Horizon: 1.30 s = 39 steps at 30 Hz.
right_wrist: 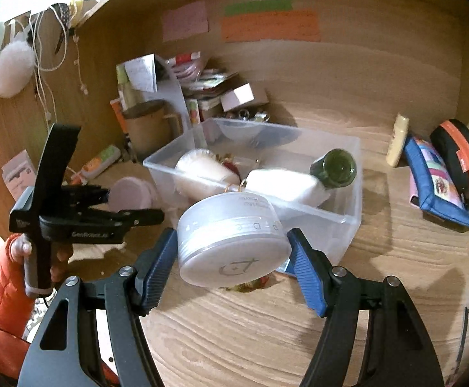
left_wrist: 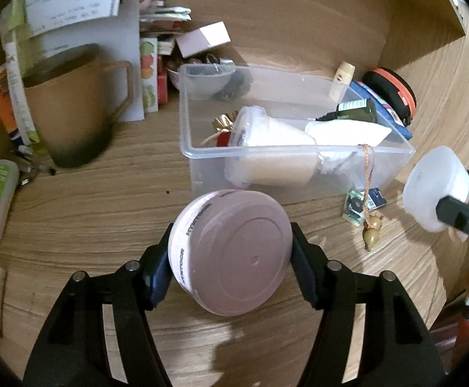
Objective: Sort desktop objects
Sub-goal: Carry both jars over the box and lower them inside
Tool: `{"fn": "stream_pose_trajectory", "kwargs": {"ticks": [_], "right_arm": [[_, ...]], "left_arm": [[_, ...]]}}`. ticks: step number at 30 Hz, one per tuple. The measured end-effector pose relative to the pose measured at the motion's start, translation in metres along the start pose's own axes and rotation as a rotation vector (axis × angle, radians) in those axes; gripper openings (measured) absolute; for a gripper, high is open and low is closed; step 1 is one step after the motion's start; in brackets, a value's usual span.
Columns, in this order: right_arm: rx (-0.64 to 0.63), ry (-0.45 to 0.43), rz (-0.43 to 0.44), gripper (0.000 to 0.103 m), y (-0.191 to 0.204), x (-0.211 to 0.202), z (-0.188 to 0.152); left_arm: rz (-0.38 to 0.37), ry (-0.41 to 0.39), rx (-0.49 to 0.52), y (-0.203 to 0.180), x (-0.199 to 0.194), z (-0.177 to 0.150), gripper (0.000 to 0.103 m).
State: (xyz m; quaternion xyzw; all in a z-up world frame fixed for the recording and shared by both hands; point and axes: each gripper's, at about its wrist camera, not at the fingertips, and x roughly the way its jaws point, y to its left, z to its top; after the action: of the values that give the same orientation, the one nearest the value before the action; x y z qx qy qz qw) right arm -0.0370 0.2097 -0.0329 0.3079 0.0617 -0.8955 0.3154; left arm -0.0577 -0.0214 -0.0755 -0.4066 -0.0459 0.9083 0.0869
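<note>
- The left tool is clamped on a pink round jar, tilted on edge just short of the clear plastic bin. The pads meet only its curved rim, so I judge it could roll or twist out if the hand tips further.
- The right tool holds a frosted white round jar by its sides, just before the bin's near wall. A smooth wall and narrow contact could let it slide free.
- Both jars are near the same bin; lowering them together risks the tools knocking each other or the bin's rim.
- The bin already holds a lidded white cup, a green glass bottle and a white pouch; a dropped jar could strike the bottle.
- A beaded cord hangs over the bin's wall and could snag.
- Hard to tell: the print on either jar, whether either is full, and what lies under the white jar in the right wrist view. The tabletop clutter at the back is blurred.
</note>
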Motion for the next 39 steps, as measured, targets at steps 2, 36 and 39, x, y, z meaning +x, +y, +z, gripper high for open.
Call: {"fn": "stream_pose_trajectory", "kwargs": {"ticks": [2, 36, 39], "right_arm": [[-0.006, -0.019, -0.006, 0.066, 0.000, -0.004, 0.005], [0.010, -0.055, -0.035, 0.066, -0.046, 0.054, 0.088], [0.005, -0.020, -0.040, 0.066, -0.050, 0.068, 0.091]], "left_arm": [[0.006, -0.015, -0.002, 0.001, -0.006, 0.002, 0.064], [0.000, -0.173, 0.094, -0.019, -0.021, 0.108, 0.064], [0.001, -0.152, 0.097, -0.016, -0.009, 0.115, 0.064]]}}
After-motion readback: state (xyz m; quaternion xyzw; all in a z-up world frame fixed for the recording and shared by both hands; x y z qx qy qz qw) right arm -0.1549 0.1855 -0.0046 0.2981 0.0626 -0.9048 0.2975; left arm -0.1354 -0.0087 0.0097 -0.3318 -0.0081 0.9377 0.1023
